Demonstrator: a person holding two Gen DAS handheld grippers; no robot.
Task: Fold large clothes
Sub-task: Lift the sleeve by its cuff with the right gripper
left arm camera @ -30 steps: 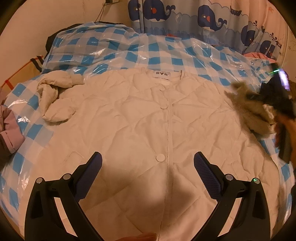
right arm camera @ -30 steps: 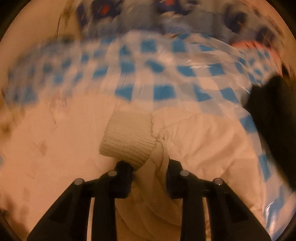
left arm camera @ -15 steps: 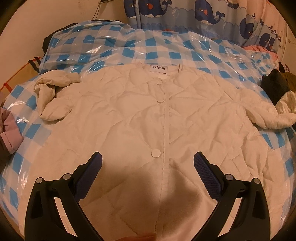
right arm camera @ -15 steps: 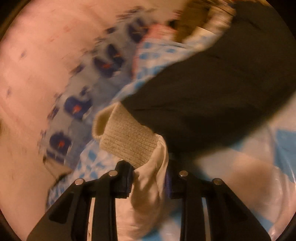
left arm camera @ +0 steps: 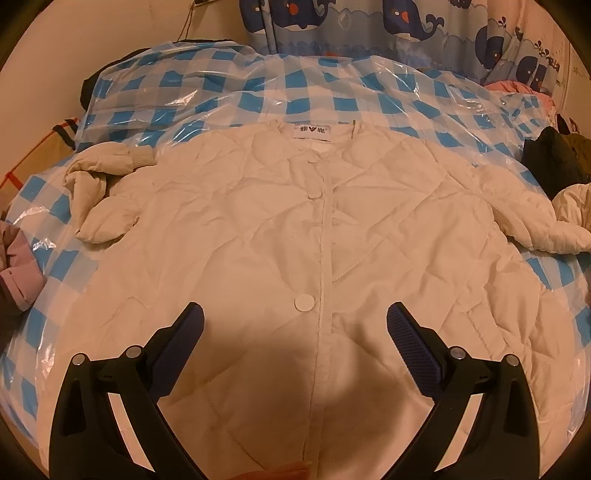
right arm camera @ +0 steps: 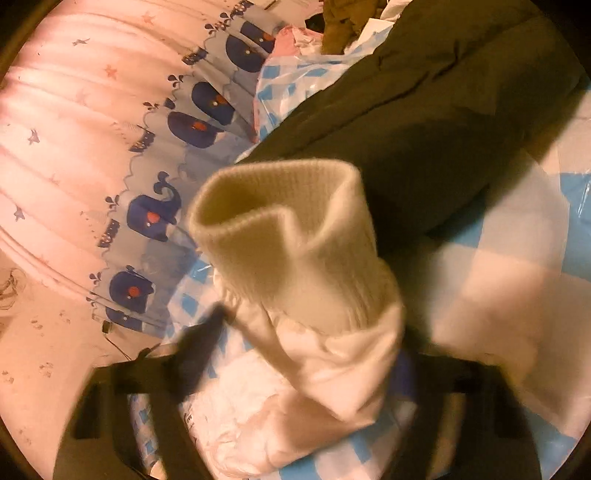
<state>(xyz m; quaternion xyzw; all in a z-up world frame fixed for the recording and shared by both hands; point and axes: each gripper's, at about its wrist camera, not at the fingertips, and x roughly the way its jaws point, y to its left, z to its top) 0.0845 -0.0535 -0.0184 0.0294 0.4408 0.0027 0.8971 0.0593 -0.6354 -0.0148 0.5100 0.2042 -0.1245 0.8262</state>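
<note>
Quilted white jacket (left arm camera: 332,236), soft, puffy and light, spread beyond the left gripper (left arm camera: 295,332)'s wide, empty jaws; right gripper (right arm camera: 310,354)'s jaws, just opening, flank its ribbed cuff (right arm camera: 291,236), the firmest hold.

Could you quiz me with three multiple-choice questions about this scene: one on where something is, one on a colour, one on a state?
1. Where does the white quilted jacket lie?
A. on the checked bed cover
B. on a chair
C. on a hanger

2. What colour are the whales on the curtain?
A. green
B. dark blue
C. yellow

3. How does the left gripper stand?
A. clamped on a button
C. shut on a sleeve
B. open, holding nothing

Answers: 1 A, the blue-and-white cover shows around it. 2 B, navy with red spots. 3 B, its fingers stand wide apart above the jacket.
</note>
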